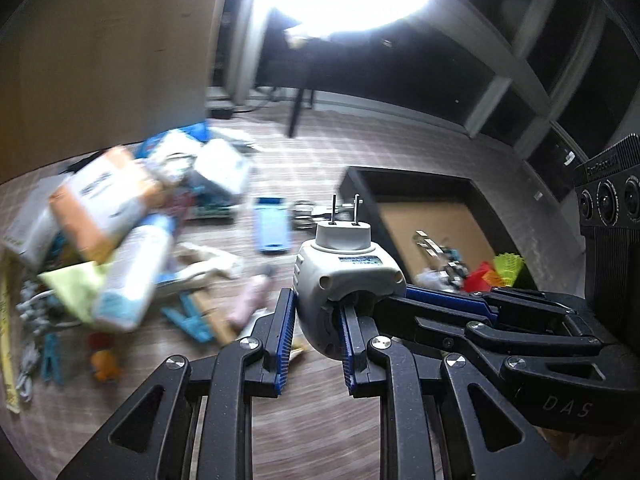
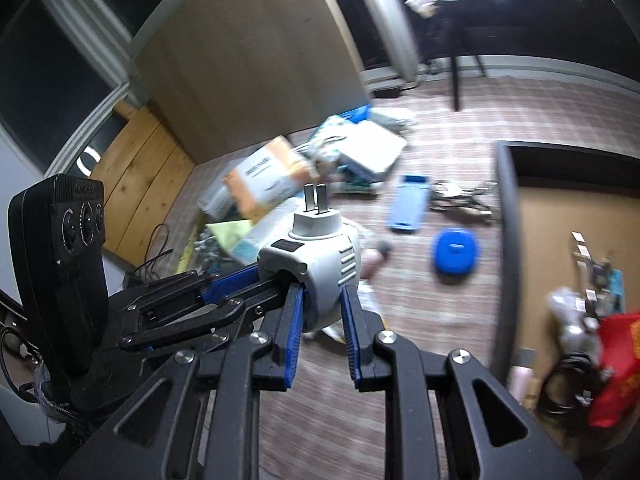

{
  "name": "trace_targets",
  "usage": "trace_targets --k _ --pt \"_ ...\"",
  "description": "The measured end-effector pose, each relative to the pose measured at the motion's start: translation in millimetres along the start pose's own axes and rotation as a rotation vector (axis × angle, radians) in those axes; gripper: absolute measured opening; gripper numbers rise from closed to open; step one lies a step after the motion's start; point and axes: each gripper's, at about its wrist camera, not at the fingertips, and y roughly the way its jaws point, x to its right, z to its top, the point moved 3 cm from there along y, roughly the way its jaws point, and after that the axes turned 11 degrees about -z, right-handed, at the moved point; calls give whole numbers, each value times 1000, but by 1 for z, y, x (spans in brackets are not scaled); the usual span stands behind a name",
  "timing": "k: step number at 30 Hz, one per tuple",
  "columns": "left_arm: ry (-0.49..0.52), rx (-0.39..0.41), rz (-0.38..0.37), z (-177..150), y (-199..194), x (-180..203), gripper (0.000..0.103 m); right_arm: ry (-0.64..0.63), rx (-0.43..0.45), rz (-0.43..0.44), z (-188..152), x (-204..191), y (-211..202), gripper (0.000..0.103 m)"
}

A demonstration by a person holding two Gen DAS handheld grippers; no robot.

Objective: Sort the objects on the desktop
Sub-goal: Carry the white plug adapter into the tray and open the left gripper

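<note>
A white plug adapter (image 1: 344, 276) with two metal prongs pointing up is held in the air between both grippers; it also shows in the right wrist view (image 2: 316, 264). My left gripper (image 1: 316, 320) is shut on its lower body. My right gripper (image 2: 322, 312) is shut on it too, and its blue-padded fingers (image 1: 448, 300) reach in from the right in the left wrist view. The left gripper's fingers (image 2: 228, 284) come in from the left in the right wrist view. A dark box (image 1: 404, 184) with a cardboard floor holds sorted items.
A blurred pile of boxes and packets (image 1: 120, 208) lies at the left on the patterned table. A light blue flat case (image 1: 272, 224), blue clips (image 1: 188, 316) and a round blue lid (image 2: 456, 252) lie loose. A red bag (image 2: 620, 364) sits in the box. A wooden panel (image 2: 248, 60) stands behind.
</note>
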Motion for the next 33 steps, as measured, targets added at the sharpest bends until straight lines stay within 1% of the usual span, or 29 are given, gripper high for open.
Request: trace_targets --k 9,16,18,22,27,28,29,30,31,32,33 --pt "48 -52 -70 15 67 81 19 86 23 -63 -2 90 -32 21" --pt "82 -104 -113 15 114 134 19 163 21 -106 -15 162 -53 21" --pt "91 -118 -122 14 127 149 19 178 19 -115 -19 177 -57 21" --pt "108 -130 -130 14 138 168 19 197 21 -127 -24 202 -66 20" --pt "121 -141 -132 15 146 183 20 203 24 -135 -27 218 -73 21" --pt "120 -141 -119 16 147 185 23 197 29 -153 -27 221 -74 21" --pt "119 -141 -109 16 148 185 29 188 33 -178 -27 221 -75 21" --pt "116 -140 -95 17 148 184 37 180 37 -200 -28 223 -76 21" --pt "114 -133 -81 18 146 182 41 180 40 -209 -28 225 -77 26" --pt "108 -119 -77 19 143 179 48 191 47 -223 -28 228 -79 36" --pt "101 -111 -78 20 140 176 53 200 55 -233 -29 231 -81 43"
